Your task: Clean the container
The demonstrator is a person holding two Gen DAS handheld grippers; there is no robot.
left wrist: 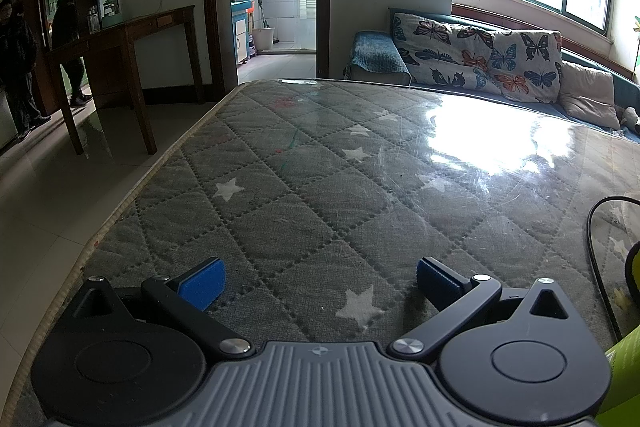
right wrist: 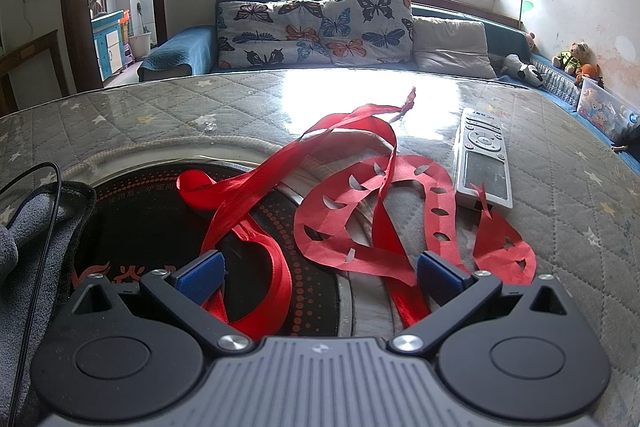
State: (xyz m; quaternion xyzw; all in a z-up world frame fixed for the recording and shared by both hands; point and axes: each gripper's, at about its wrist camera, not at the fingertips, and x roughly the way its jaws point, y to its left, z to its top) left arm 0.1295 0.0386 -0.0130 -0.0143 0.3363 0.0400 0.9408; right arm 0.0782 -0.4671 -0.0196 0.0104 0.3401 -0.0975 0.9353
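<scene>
Over the quilted table (left wrist: 304, 163), the left gripper (left wrist: 320, 285) hovered spread wide, holding nothing. The right gripper (right wrist: 320, 277) (equally wide, empty) hung above red ribbon (right wrist: 256, 183) draped across the round black cooktop (right wrist: 152, 223); no container could be made out.

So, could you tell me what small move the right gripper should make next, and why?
Probably ease the open right gripper down onto the red ribbon and close: it lies across the round black cooktop, directly below the fingers, and neither gripper holds anything.
</scene>
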